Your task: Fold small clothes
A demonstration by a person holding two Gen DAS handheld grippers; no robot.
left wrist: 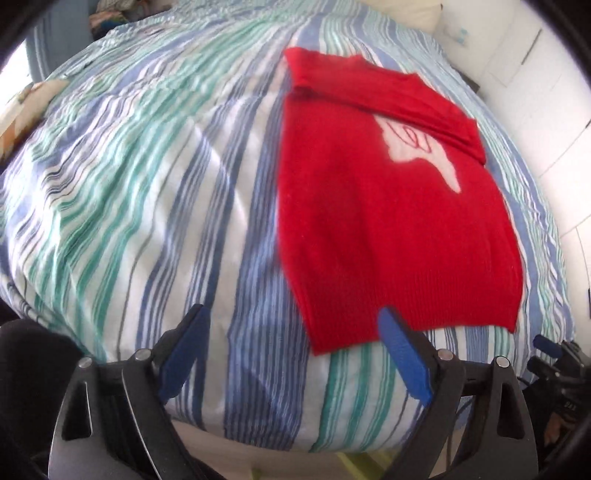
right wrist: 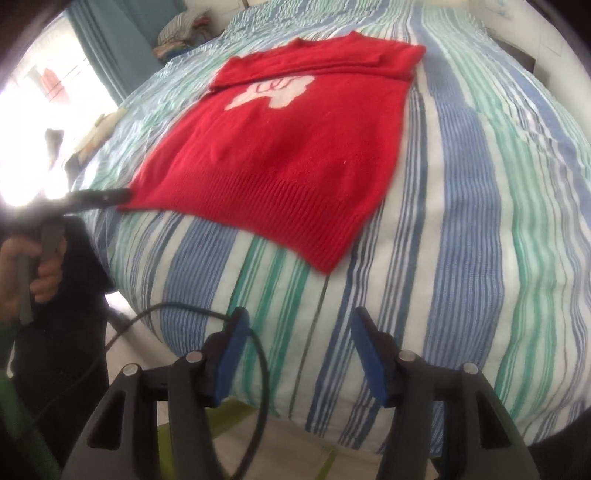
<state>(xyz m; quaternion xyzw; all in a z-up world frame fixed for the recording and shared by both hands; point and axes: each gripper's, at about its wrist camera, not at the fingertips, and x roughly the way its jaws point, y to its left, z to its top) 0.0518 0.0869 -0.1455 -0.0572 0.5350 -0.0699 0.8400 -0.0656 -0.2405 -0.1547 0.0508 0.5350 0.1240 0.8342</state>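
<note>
A red knit sweater [left wrist: 391, 229] with a white motif lies flat on the striped bed, sleeves folded across its top; it also shows in the right wrist view [right wrist: 288, 147]. My left gripper [left wrist: 293, 314] is open, its right finger over the sweater's ribbed hem near the left corner. From the right wrist view the left gripper [right wrist: 110, 195] sits at that hem corner. My right gripper [right wrist: 299, 317] is open and empty, above the bed edge, short of the sweater's right hem corner [right wrist: 325, 266].
The striped blue, green and white duvet [left wrist: 147, 184] covers the bed [right wrist: 480, 184]. A white wall or wardrobe [left wrist: 535, 92] stands to the right. Folded clothes [right wrist: 184, 33] lie at the far end. A black cable [right wrist: 221, 325] hangs by my right gripper.
</note>
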